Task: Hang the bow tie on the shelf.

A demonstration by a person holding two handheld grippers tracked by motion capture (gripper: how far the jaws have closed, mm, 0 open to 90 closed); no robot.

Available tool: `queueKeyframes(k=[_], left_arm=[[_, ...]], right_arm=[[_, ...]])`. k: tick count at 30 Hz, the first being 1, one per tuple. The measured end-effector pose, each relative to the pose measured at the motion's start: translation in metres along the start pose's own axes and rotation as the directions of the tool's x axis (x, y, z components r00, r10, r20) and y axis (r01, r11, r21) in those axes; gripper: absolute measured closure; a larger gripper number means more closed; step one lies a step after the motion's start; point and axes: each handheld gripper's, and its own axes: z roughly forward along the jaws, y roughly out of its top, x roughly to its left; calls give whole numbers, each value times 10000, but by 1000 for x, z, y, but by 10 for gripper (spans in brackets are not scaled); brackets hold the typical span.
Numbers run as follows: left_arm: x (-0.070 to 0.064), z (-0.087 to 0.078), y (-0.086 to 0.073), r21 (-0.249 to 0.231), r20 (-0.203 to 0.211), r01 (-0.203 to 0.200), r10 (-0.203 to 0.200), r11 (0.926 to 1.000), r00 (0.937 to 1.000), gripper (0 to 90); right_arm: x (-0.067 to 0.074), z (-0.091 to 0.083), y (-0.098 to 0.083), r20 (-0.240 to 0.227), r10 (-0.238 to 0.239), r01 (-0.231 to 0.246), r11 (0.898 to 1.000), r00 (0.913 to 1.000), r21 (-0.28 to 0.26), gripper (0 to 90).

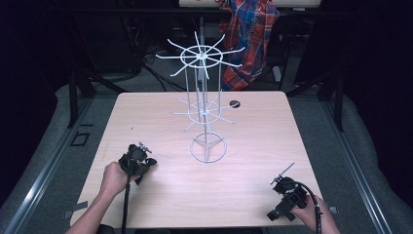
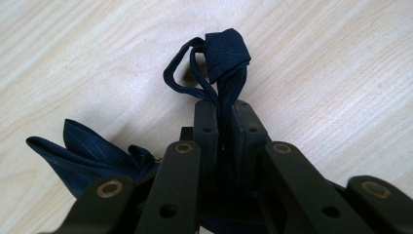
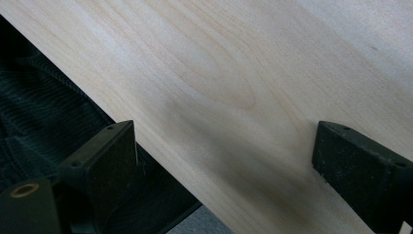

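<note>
Left fingers (image 2: 225, 114) pinch the navy tie (image 2: 226, 53) below its knot, ready to lift; right fingers (image 3: 224, 151) gape wide, idle.

Your counter (image 1: 160, 195) is a pale wood-grain top, roughly square, with rounded corners. A white wire rack (image 1: 204, 109) stands on it by its ring base, ahead of both your tongs and between them, nearer your left tongs (image 1: 146, 163) than your right tongs (image 1: 278, 184). Beyond the rack, well away from either tongs, a small dark round spot (image 1: 235, 103) sits in the surface. A dark navy cloth (image 2: 85, 153) lies on the wood right at your left tongs, one knotted, looped end (image 2: 225, 51) pinched between them. Your right tongs hang over the near edge of the counter.
</note>
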Motion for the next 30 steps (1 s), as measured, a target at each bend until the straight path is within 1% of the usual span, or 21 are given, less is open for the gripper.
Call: queueKeyframes(k=[2, 4, 5, 7, 8, 9, 17, 19, 20, 23, 24, 25, 26, 27, 28, 29, 30], left_arm=[[1, -2, 0, -81, 22, 18, -18, 10000, 10000, 826], [2, -3, 0, -149, -15, -22, 21, 9999, 10000, 826], [2, -4, 0, -187, -45, -45, 44, 9998, 10000, 826], [3, -7, 0, -331, -60, -51, 49, 9994, 10000, 826], [3, -8, 0, -423, -51, -55, 53, 9991, 10000, 826], [2, -10, 0, -483, -70, -78, 75, 9988, 9999, 826], [-3, -23, 2, -1165, -212, -235, 211, 9929, 9996, 832], [-6, -25, 3, -1231, -239, -309, 282, 9919, 9993, 832], [-7, -26, 4, -1302, -280, -353, 319, 9909, 9991, 832], [-8, -28, 6, -1377, -198, -392, 369, 9897, 9991, 832], [-9, -29, 6, -1405, -204, -420, 396, 9892, 9990, 832], [-9, -29, 6, -1444, -192, -423, 399, 9886, 9990, 832], [-10, -30, 7, -1470, -209, -456, 430, 9881, 9989, 833], [-10, -30, 7, -1470, -209, -456, 430, 9881, 9989, 833], [-11, -31, 7, -1533, -196, -462, 437, 9871, 9989, 833], [-11, -33, 7, -1644, -212, -473, 444, 9853, 9988, 832], [-12, -34, 8, -1660, -214, -497, 468, 9849, 9987, 833]], right_arm=[[0, 0, 0, -20, 11, -11, 10000, 10000, -10, 89], [-2, -1, 0, 21, -168, 168, 9997, 9999, 200, 88], [-2, -1, 0, 5, -139, 139, 9997, 9999, 187, 89], [-1, 1, -1, -215, 152, -154, 9999, 9997, -77, 89], [-1, 2, -1, -222, 316, -322, 9992, 9993, -244, 89], [-1, 1, -1, -207, 190, -193, 9998, 9996, -103, 89], [-1, 0, -1, -210, 139, -140, 9999, 9997, -91, 89], [-1, 0, 0, -218, 128, -130, 9999, 9997, -89, 89], [-1, 1, -1, -214, 215, -219, 9996, 9995, -185, 89], [-2, 1, 0, -240, 170, -173, 9998, 9996, -97, 89], [-3, 0, 0, -115, 92, -92, 10000, 9999, 5, 89], [-3, 0, 0, -117, 90, -89, 10000, 9999, 19, 89], [-2, 1, 0, -292, 197, -200, 9998, 9994, -77, 89], [-2, 1, 0, -292, 197, -200, 9998, 9994, -77, 89], [-2, 1, 0, -279, 189, -191, 9998, 9994, -71, 89], [-4, -1, 0, -14, 0, 0, 9999, 10000, 170, 88], [-4, -1, 0, 0, -18, 18, 9998, 10000, 173, 88]])
